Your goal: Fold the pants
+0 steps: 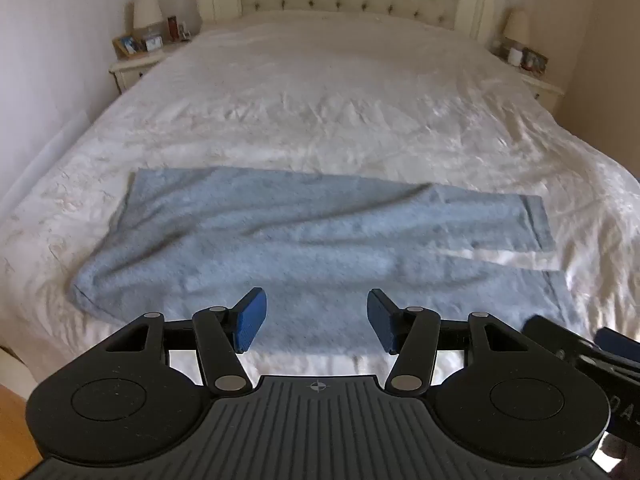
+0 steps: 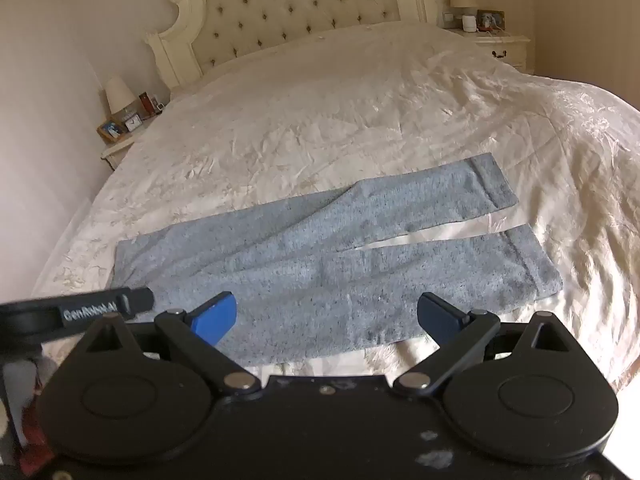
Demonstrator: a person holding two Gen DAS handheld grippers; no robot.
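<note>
Pants on bed (near foot)

Left gripper, right gripper: jaws apart.

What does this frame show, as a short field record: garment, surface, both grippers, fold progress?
garment: grey pants spread flat, legs slightly apart at the cuffs
surface: cream bedspread
left hand-held gripper: open, above the pants' near edge, holding nothing
right hand-held gripper: open, above the near edge, holding nothing
fold progress: not yet started
</note>
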